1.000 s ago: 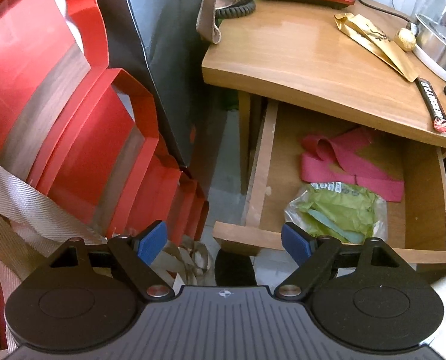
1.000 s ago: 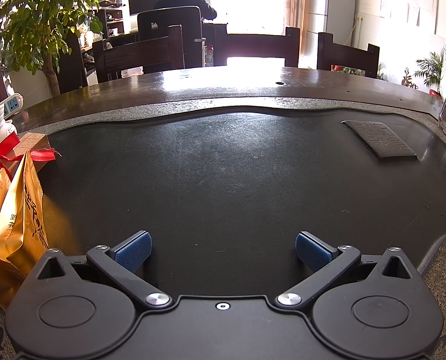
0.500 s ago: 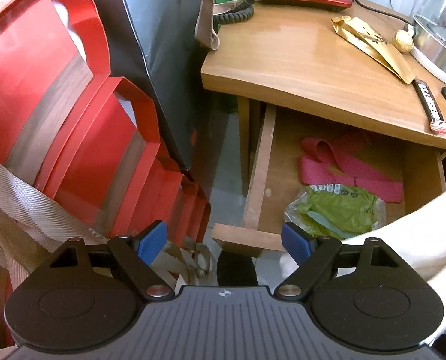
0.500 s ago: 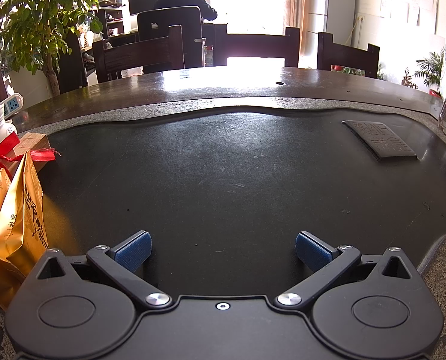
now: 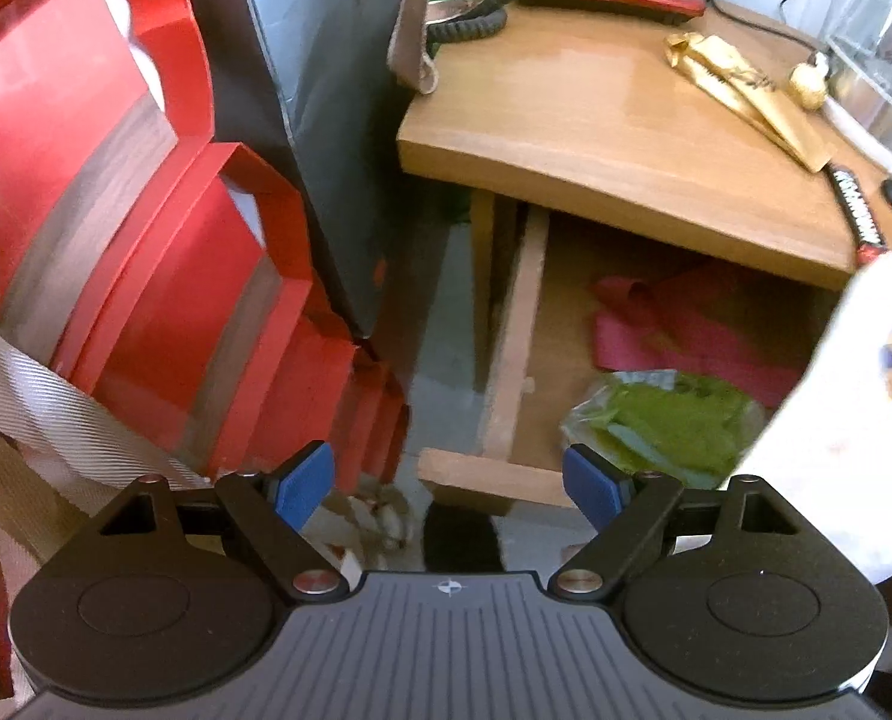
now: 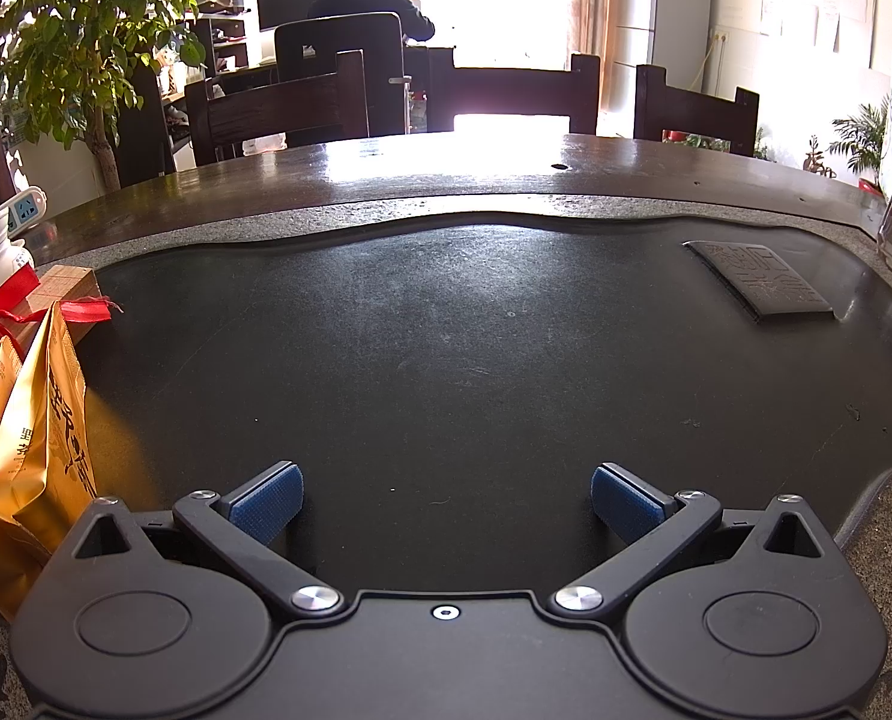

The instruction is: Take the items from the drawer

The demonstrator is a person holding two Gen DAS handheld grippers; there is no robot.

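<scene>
Drawer (image 5: 515,354) open, wooden desk (image 5: 602,120), dark table (image 6: 476,360)

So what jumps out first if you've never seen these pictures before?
Probably the stack of red chairs filling the left of the left wrist view, beside a wooden desk whose open drawer holds a green bag and pink strips. In the right wrist view, a big dark table spreads out, gold packets at its left edge.
</scene>
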